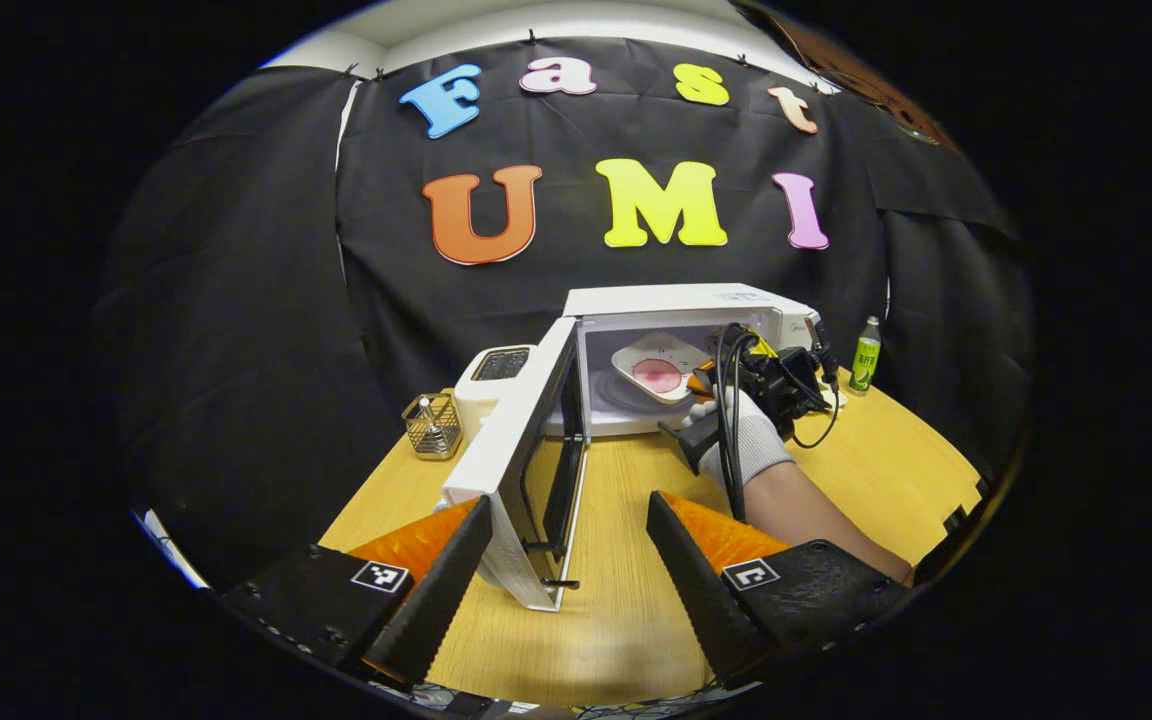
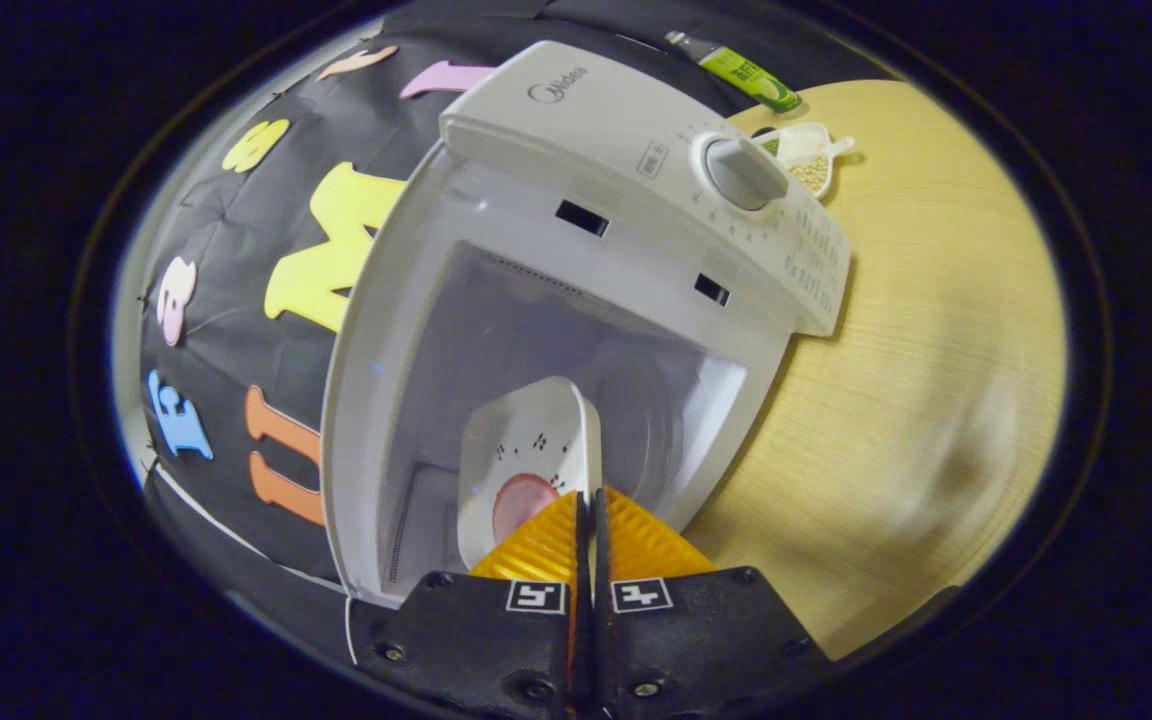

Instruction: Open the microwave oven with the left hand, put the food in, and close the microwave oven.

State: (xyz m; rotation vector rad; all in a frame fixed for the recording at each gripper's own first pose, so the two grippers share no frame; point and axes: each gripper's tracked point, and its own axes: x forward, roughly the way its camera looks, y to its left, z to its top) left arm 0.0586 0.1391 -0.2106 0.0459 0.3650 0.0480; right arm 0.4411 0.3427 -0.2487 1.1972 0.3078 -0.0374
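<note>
A white microwave oven stands at the back of the wooden table with its door swung wide open towards me. Inside its cavity a white square plate with a pink round slice of food is held tilted. My right gripper, in a gloved hand, reaches into the cavity. In the right gripper view my right gripper is shut on the plate's rim, with the food beside the tips. My left gripper is open, its fingers either side of the door's lower edge, not touching.
A white toaster and a wire basket stand left of the oven. A green bottle stands to its right, near a small dish of grains. The oven's dial sits on its control panel. Bare tabletop lies in front.
</note>
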